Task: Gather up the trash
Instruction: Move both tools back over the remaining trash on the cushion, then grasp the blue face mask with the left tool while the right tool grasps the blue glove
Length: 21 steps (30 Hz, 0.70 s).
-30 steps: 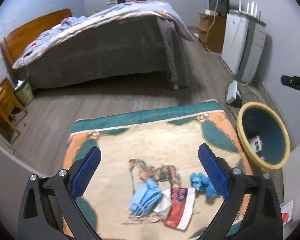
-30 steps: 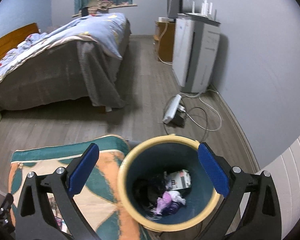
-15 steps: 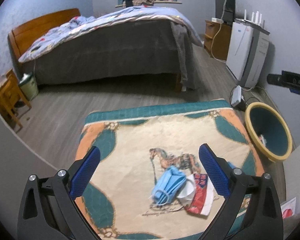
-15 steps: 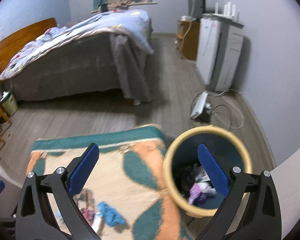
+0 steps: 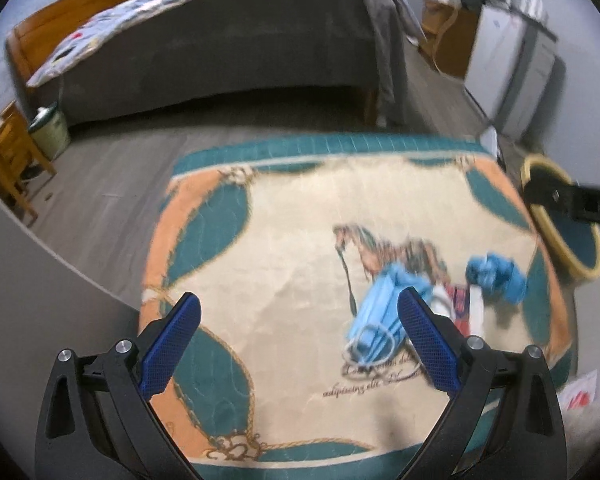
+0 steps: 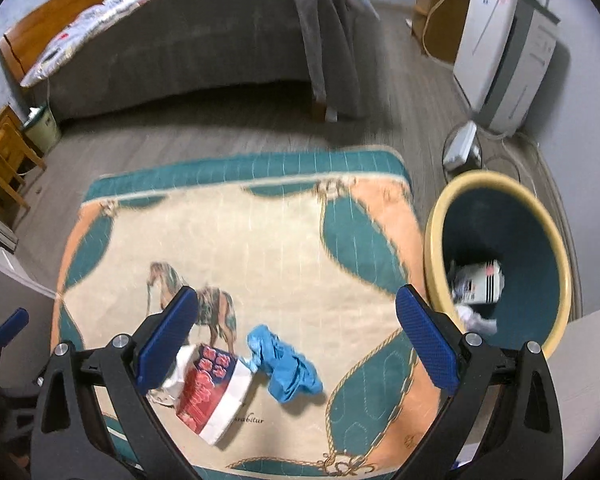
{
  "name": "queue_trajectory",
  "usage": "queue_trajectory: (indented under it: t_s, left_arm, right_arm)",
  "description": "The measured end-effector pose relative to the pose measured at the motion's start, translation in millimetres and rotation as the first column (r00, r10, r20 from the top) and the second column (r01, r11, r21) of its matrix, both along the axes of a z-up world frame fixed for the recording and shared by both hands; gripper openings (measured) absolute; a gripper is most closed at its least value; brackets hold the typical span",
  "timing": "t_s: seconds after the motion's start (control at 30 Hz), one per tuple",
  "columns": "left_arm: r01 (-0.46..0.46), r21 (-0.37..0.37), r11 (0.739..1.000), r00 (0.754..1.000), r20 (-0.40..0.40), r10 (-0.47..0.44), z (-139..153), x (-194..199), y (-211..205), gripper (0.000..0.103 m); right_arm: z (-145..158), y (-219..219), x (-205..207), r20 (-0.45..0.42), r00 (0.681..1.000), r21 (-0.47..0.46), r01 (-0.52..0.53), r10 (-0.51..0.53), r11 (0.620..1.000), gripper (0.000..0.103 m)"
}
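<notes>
Overhead, we held both grippers above the rug, a cream mat with teal and orange borders and a small horse figure in its middle. Our left gripper had its blue pads spread wide with nothing between them, hanging over the near half of the rug. Just beyond its right pad lay the blue face mask, its white ear loops curled on the cream cloth. Touching the mask on its far side was the red and white wrapper, mostly hidden in the left view by the pad. A crumpled blue glove lay right beside the wrapper, on the side nearer the bin; we could not tell whether the two touched.

Our right gripper also had its jaws wide apart and empty. Through its camera the glove sat between the two pads, lower than them, and the wrapper lay close under the left pad. The trash bin, yellow-rimmed with a dark teal inside, stood on the wood floor just off the rug's right edge. Inside it we saw a white carton with red print and some crumpled white paper.

Further back stood the bed with its grey skirt and patterned quilt, a white appliance against the right wall, and a wooden stool at far left. Both views were slightly blurred.
</notes>
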State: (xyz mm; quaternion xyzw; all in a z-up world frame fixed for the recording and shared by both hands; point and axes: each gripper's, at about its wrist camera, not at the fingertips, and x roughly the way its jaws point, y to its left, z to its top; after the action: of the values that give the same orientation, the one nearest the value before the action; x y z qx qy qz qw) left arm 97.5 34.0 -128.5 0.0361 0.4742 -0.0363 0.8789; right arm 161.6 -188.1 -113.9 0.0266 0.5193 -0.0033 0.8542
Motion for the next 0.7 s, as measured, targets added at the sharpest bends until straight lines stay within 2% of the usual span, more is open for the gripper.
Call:
queue_trajectory:
  t_s: [0.23,0.3,0.33,0.37,0.47,0.6,0.63,0.7]
  left_arm:
    - [0.135,0.058,0.989,0.987,-0.094,-0.130,-30,4,-24,0.095]
    - [0.164,0.052,0.985,0.982,-0.104,-0.158,-35,6,-29,0.090]
    - [0.173,0.046,0.984,0.980,-0.112,-0.166,-37,7,-31,0.087]
    - [0.185,0.039,0.982,0.976,-0.127,-0.178,-40,9,-34,0.083]
    - [0.216,0.047,0.975,0.966,-0.153,-0.207,-48,11,-41,0.078]
    - [0.251,0.048,0.967,0.952,-0.194,-0.237,-59,15,-49,0.063]
    - [0.253,0.049,0.966,0.949,-0.205,-0.239,-61,15,-51,0.060]
    - [0.253,0.043,0.967,0.945,-0.224,-0.237,-65,17,-51,0.048]
  right_arm:
    - [-19,3,4,-0.053,0.998,0.011,-0.022,0.022,1.000,0.097]
    - [-24,4,5,-0.070,0.997,0.004,-0.031,0.031,1.000,0.097]
    - [-27,4,6,-0.081,0.996,0.005,-0.036,0.036,0.999,0.093]
    - [-32,4,7,-0.101,0.994,0.007,-0.041,0.041,0.999,0.085]
    - [-48,3,7,-0.172,0.983,0.039,-0.055,0.061,0.998,0.068]
    - [-71,9,4,-0.274,0.954,0.079,-0.103,0.121,0.992,0.047]
    - [-75,11,3,-0.296,0.945,0.081,-0.120,0.139,0.989,0.039]
    - [-79,13,2,-0.306,0.939,0.082,-0.140,0.159,0.987,0.035]
